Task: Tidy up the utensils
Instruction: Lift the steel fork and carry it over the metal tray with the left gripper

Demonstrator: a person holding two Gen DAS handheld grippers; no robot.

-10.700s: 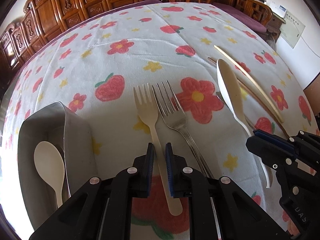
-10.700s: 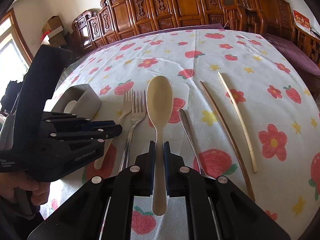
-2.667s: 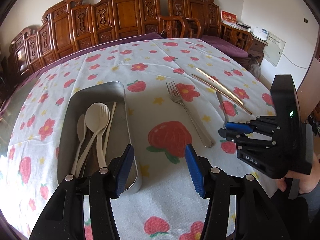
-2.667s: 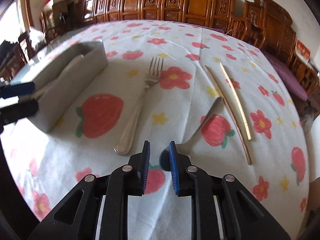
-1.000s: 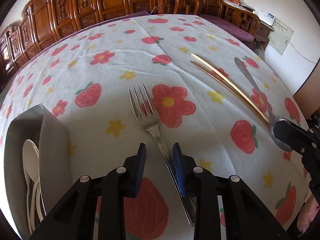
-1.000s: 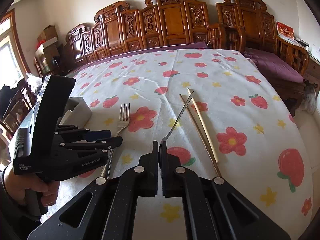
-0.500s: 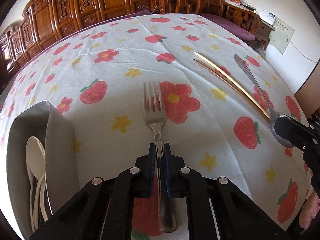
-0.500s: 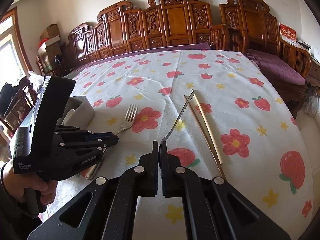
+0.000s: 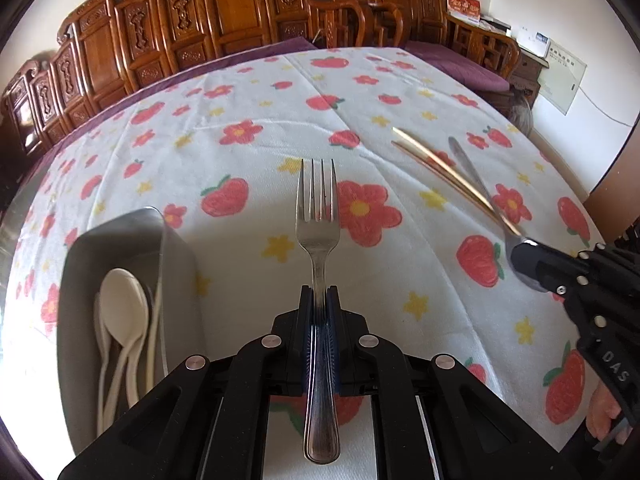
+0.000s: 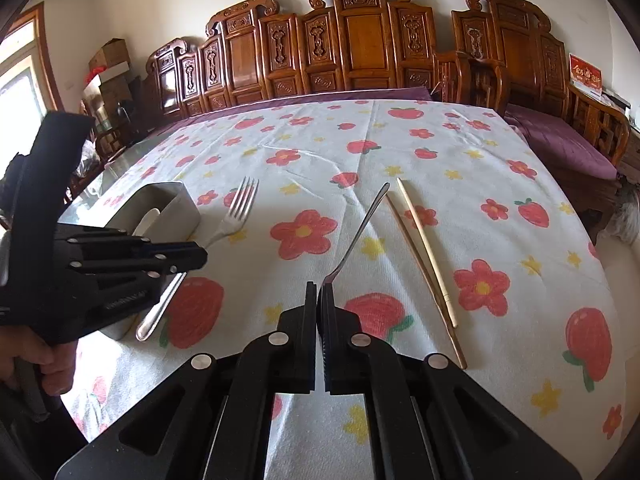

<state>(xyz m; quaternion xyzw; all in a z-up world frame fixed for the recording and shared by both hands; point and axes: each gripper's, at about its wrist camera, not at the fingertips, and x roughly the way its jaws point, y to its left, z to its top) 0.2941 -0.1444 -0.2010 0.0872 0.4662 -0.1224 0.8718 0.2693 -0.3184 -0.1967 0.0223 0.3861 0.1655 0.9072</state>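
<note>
Lifting off worktop (image 9: 248,148): left gripper (image 9: 320,300) just clamped metal fork (image 9: 318,216), fingers (image 9: 306,312) pinching handle; next stop likely steel tray (image 9: 120,224) beside it, already holding pale spoons (image 9: 122,300).
Right view: right gripper (image 10: 319,292) fingers (image 10: 310,308) pressed together on metal spoon (image 10: 360,228) bowel end; chopsticks (image 10: 424,248) left on cloth.

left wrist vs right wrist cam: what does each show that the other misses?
Left wrist only: the white spoons lying inside the metal tray, and the whole fork handle clamped in the left gripper.
Right wrist only: the hand on the left gripper, boxes by the window.
Both: fork, metal spoon clamped in the right gripper, chopsticks, floral tablecloth.
</note>
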